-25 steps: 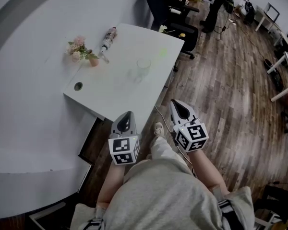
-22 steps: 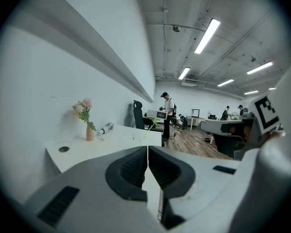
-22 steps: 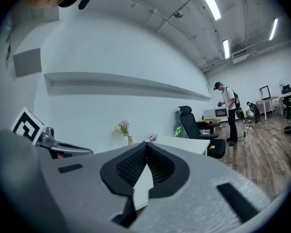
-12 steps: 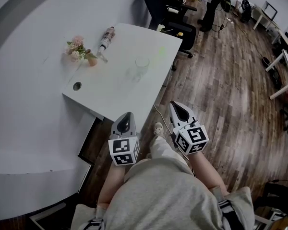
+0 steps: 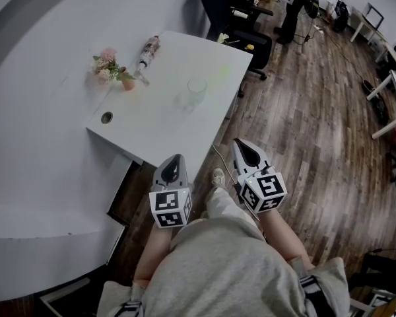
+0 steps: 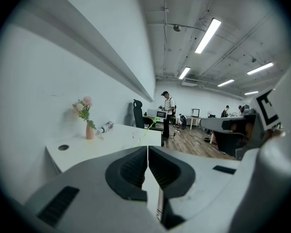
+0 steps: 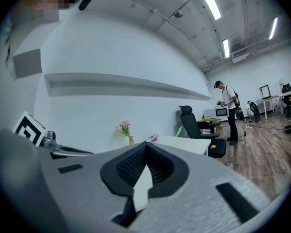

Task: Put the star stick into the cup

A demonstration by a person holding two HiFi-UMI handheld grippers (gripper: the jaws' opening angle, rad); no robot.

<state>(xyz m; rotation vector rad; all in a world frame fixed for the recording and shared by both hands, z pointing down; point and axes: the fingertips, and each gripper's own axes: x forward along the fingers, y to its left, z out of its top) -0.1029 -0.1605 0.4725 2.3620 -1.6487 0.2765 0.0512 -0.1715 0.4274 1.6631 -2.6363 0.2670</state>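
Star stick (image 5: 222,71) well beyond both jaws.

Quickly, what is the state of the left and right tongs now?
Left tongs: closed, holding nothing.
Right tongs: closed, holding nothing.

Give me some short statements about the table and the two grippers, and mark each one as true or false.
1. The tongs of the left gripper and of the right gripper are shut, with nothing between them. True.
2. The clear glass cup is held by the left gripper. False: it stands on the white table, far from both grippers.
3. The pink flowers in a small vase stand on the table. True.
4. The clear bottle stands upright on the floor. False: it lies on its side on the table, near the vase.
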